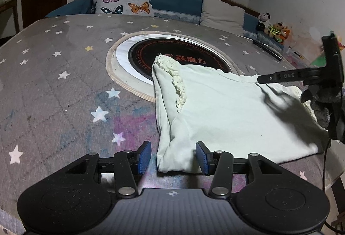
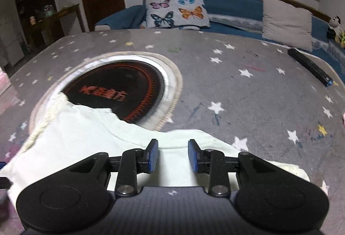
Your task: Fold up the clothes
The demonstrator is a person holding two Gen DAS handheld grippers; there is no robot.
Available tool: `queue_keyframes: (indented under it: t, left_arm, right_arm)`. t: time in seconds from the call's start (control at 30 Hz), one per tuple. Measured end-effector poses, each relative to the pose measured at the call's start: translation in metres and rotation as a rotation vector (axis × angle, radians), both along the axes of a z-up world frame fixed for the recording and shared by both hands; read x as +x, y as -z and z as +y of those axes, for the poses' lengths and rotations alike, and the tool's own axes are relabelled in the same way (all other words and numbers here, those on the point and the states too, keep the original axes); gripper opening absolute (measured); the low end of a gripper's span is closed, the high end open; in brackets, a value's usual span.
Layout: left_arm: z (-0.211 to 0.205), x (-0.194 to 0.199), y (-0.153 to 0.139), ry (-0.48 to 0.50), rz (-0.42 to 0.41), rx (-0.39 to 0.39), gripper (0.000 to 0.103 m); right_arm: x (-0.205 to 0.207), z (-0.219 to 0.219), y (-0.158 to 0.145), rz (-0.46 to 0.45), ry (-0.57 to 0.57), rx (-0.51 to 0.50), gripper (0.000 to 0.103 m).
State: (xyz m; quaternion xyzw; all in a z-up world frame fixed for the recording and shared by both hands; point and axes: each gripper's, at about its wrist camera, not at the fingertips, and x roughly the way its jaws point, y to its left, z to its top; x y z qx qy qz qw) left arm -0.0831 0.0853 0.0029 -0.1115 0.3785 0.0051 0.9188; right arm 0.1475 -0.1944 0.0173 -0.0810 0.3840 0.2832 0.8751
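A: What is shown by the left wrist view that is withheld from the right?

B: The lace-trimmed sleeve (image 1: 177, 82) of the pale green top (image 1: 226, 110) is seen folded inward, and the right gripper (image 1: 262, 79) is seen from the side over the garment's far right edge, held by a dark-gloved hand (image 1: 323, 105). The right wrist view alone shows the cabinet (image 2: 36, 4) at far left.

A: Where is the garment laid?

B: On the star-printed tablecloth (image 1: 54, 84), its far edge overlapping the round black cooktop (image 1: 151, 56).

A: How are the grippers posed?

B: The left gripper (image 1: 173, 158) is held low at the near hem, fingers spread wide with a fold between them, ungripped. The right gripper (image 2: 173, 157) is likewise parted above the fabric.
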Motion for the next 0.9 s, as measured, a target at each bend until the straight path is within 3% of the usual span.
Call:
queue_keyframes:
  t: [0.1,0.17,0.27,0.37,0.53,0.9]
  left_arm:
    - [-0.001,0.0,0.0,0.005,0.003,-0.028,0.038]
    - [-0.002,0.0,0.0,0.005,0.002,-0.049,0.022]
    - [-0.004,0.0,-0.006,-0.003,-0.023,-0.081,0.015]
    - [-0.009,-0.001,-0.018,0.005,-0.071,-0.099,0.014]
    - [-0.031,0.004,-0.035,0.06,-0.152,-0.082,0.014]
    - [-0.063,0.02,-0.041,0.141,-0.217,-0.101,0.014]
  right_arm:
    - [-0.005,0.007,-0.012,0.004,-0.031,0.015,0.031]
    - [-0.008,0.014,-0.02,0.022,-0.058,0.034,0.031]
    - [-0.012,0.028,-0.032,0.068,-0.112,0.066,0.038]
    - [-0.021,0.049,-0.043,0.089,-0.176,0.072,0.039]
    - [-0.031,0.091,-0.056,0.102,-0.288,0.026,0.055]
    - [-0.043,0.175,-0.047,0.121,-0.474,-0.161,0.063]
